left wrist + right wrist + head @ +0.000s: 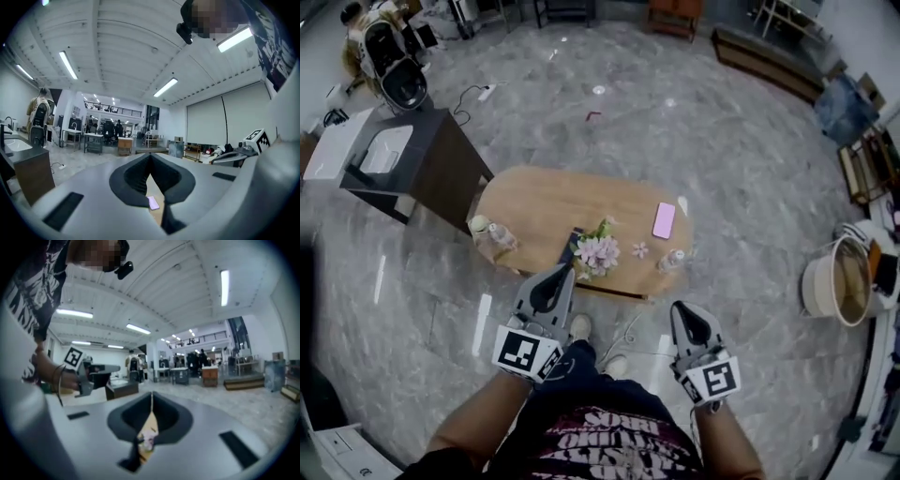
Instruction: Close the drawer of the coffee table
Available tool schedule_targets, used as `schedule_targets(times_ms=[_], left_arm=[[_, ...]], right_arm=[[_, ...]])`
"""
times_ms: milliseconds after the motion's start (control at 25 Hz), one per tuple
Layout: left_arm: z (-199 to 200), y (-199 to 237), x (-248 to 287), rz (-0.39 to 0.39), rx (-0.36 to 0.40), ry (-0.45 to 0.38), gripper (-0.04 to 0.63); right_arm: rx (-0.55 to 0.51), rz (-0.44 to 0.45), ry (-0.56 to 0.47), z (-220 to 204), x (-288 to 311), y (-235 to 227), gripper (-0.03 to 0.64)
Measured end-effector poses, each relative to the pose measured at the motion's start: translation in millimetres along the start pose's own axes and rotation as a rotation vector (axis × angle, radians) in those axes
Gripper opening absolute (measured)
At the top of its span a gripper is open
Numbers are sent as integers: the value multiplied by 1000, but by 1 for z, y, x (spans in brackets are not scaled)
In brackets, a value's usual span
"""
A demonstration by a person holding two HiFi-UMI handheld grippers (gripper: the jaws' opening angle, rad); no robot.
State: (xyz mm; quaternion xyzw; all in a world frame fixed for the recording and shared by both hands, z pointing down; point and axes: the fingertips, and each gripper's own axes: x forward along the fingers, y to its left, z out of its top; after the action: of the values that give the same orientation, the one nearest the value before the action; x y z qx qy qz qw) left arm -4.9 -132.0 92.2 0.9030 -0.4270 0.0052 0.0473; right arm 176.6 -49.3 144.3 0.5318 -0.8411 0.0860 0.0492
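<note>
My left gripper [558,279] and right gripper [684,319] both have their jaws pressed together, with nothing between them. The light oval wooden coffee table [553,202] stands on the grey marble floor [722,141] just beyond them, carrying a pink phone [664,220] and pale flowers [597,251]. I cannot make out its drawer.

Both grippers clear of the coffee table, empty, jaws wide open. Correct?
Not quite: the jaws are shut, not open. The left gripper shows its jaws together in the left gripper view, and the right gripper likewise in the right gripper view. The rest holds: both are empty and clear of the coffee table.
</note>
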Motion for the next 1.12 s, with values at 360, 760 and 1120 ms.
schedule_targets(times_ms=[360, 760, 1120], left_arm=[[59, -24, -14, 27, 95, -81, 21], [83, -35, -8, -15, 396, -101, 23], [44, 35, 37, -7, 186, -6, 22]], right_arm=[[-56, 8, -152, 74, -3, 13, 37], [-20, 15, -119, 72, 12, 22, 37], [-58, -45, -66, 70, 88, 7, 34]])
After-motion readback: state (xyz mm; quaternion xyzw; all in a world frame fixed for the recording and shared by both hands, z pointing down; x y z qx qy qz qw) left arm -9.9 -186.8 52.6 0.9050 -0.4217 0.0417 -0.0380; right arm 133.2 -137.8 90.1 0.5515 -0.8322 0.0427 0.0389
